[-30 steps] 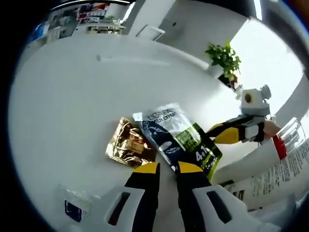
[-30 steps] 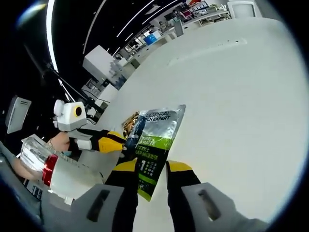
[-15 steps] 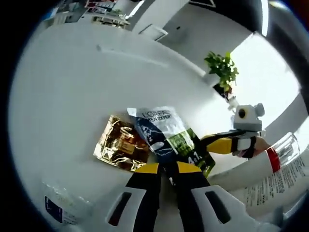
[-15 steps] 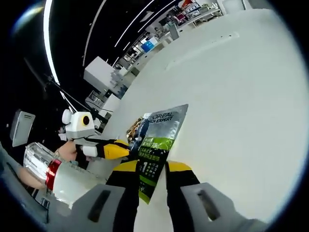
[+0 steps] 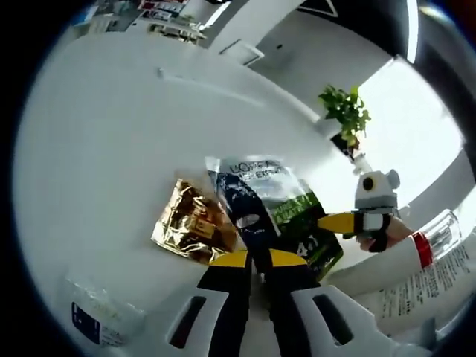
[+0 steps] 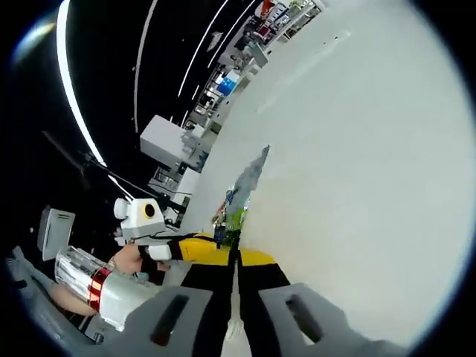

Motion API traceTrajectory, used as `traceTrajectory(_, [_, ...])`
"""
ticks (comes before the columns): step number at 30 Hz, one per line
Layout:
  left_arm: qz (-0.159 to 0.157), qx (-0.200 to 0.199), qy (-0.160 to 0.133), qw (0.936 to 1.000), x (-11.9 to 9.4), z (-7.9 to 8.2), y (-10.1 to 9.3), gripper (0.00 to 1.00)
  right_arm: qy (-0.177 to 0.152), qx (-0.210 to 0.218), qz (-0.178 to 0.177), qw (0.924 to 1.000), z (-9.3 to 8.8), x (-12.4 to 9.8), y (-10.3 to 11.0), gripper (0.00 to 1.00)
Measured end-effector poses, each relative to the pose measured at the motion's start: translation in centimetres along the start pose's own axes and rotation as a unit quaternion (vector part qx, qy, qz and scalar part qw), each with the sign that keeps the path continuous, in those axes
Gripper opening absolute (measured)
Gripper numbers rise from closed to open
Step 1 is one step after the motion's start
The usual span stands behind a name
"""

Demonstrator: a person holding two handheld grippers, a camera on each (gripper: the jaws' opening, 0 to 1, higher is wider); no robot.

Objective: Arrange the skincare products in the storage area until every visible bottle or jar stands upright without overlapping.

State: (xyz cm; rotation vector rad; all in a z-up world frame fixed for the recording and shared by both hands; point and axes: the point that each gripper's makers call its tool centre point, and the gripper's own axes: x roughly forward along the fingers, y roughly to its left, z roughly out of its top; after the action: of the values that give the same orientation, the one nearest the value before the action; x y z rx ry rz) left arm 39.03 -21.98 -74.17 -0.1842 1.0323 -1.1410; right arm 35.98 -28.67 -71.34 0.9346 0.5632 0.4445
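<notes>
Now pinched edge-on in both tongs, left [image 5: 251,260] and right [image 6: 232,256]: green sachet [image 5: 286,212] lifted, likely to uncover gold sachet [image 5: 192,223] on white surface [image 5: 104,141].

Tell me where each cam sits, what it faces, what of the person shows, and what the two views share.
Left gripper view: rides the left tool, looks down at the white table, the green-and-silver sachet and gold sachet; the right tool and a hand enter from the right.
Right gripper view: rides the right tool, looks along the sachet, seen edge-on; the left tool and a hand show at left.
Shared: the sachet, table, both tools.
</notes>
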Motion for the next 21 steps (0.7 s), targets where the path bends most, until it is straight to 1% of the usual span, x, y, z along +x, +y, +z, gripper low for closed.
traceTrajectory(2, [-0.002, -0.006, -0.006, 1.0, -0.1, 0.2, 0.0, 0.04, 0.001, -0.002, -0.002, 1.0, 0.2, 0.0, 0.2, 0.01])
traceTrajectory(4, [-0.002, -0.007, -0.01, 0.9999, -0.3, 0.4, 0.0, 0.04, -0.001, -0.003, 0.004, 1.0, 0.4, 0.1, 0.6, 0.01])
traceTrajectory(9, [-0.006, -0.01, -0.027, 0.9996, -1.1, 1.3, -0.2, 0.05, -0.016, -0.009, 0.013, 0.9998, 1.5, 0.0, 1.6, 0.01])
traceTrajectory(14, [-0.015, -0.009, -0.058, 0.9982, -2.3, 2.8, -0.7, 0.07, -0.025, -0.025, 0.018, 0.9992, 2.3, -0.3, 2.6, 0.01])
traceTrajectory(17, [-0.02, -0.008, -0.075, 0.997, -3.0, 3.7, -0.9, 0.07, -0.043, -0.028, 0.03, 0.9983, 3.3, -0.4, 3.5, 0.01])
traceTrajectory(21, [-0.037, -0.005, -0.094, 0.9948, -3.7, 4.7, -1.7, 0.09, -0.054, -0.039, 0.04, 0.997, 4.4, -0.5, 4.9, 0.01])
